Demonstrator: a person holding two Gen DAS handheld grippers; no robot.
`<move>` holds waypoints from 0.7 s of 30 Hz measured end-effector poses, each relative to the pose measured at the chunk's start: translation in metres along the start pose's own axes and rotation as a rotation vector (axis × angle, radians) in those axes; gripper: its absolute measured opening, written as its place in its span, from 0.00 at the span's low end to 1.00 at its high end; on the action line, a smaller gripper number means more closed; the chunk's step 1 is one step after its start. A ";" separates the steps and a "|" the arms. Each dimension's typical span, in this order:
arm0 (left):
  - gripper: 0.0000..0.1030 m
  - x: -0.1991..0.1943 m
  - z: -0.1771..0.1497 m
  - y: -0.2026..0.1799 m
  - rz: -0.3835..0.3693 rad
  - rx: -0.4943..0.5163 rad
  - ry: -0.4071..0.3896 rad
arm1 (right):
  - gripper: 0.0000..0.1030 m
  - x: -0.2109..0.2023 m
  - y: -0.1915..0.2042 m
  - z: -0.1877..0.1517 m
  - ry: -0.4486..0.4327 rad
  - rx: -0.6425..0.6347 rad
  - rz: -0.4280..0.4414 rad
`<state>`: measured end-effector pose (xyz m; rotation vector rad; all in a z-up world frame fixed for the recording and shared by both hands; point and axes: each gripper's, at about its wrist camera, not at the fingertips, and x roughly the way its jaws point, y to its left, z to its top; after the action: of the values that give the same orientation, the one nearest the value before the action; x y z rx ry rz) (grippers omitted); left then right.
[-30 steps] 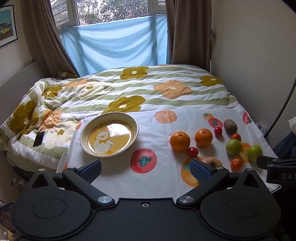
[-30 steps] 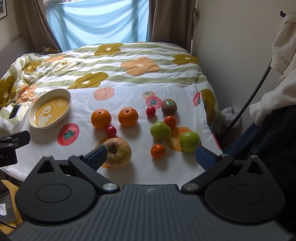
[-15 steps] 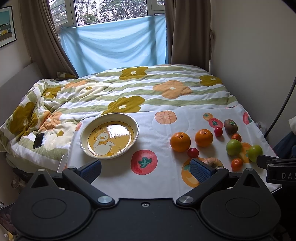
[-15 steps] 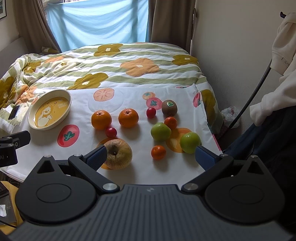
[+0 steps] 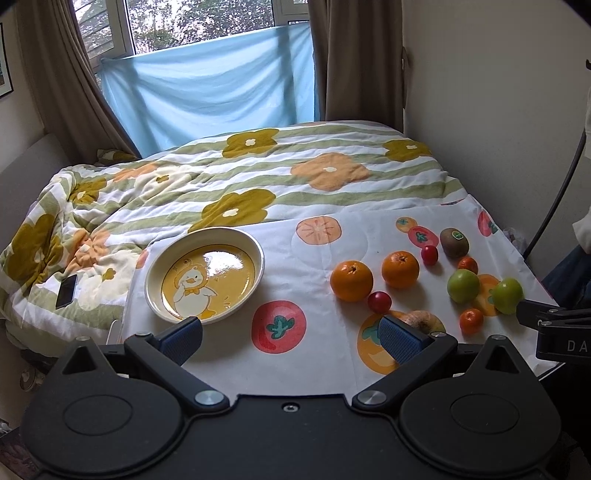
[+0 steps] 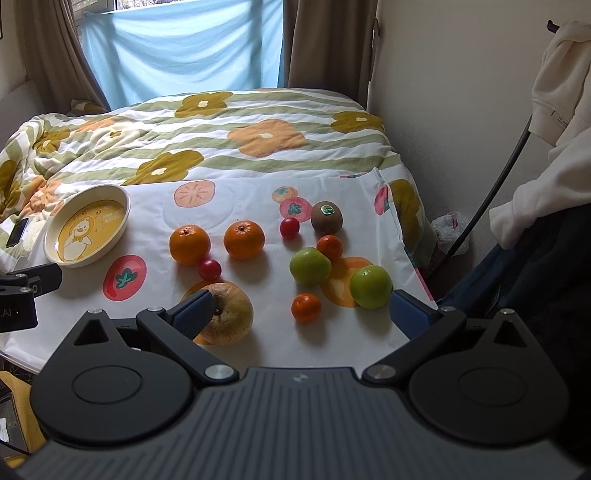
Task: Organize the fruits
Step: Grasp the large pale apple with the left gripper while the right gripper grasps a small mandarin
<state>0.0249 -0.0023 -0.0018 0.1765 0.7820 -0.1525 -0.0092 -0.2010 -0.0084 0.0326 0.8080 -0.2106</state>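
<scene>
Low in each frame, the left gripper (image 5: 290, 338) and right gripper (image 6: 299, 314) hang with jaws wide and empty, barely shifted from a second ago, so no fruit is claimed yet. Beyond them the russet yellow-brown apple (image 6: 229, 314), two green apples (image 6: 309, 265), oranges (image 6: 189, 244) and brown kiwi (image 6: 327, 218) stay scattered mid-frame. The cream duck-printed plate (image 5: 255, 245) at left remains unfilled.

Daylit window (image 5: 207, 22) behind brown curtains (image 5: 354, 62) and a blue sheet (image 5: 210, 81); flower-patterned bed (image 5: 258, 177) against a cream wall (image 5: 491, 110)
</scene>
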 end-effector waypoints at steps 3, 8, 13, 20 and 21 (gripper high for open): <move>1.00 0.014 -0.005 -0.006 -0.040 0.027 -0.005 | 1.00 0.010 -0.005 -0.006 -0.008 0.009 -0.031; 1.00 0.039 -0.016 -0.026 -0.085 0.065 -0.027 | 1.00 0.037 -0.022 -0.020 -0.003 0.016 -0.038; 1.00 0.064 -0.035 -0.056 -0.135 0.122 -0.037 | 1.00 0.072 -0.040 -0.035 -0.001 -0.004 -0.013; 1.00 0.101 -0.057 -0.095 -0.157 0.168 -0.040 | 1.00 0.117 -0.060 -0.054 -0.011 -0.035 0.074; 1.00 0.105 -0.058 -0.100 -0.157 0.178 -0.043 | 1.00 0.122 -0.062 -0.056 -0.008 -0.032 0.092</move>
<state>0.0382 -0.0947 -0.1271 0.2793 0.7388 -0.3738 0.0205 -0.2766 -0.1320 0.0393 0.8003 -0.1105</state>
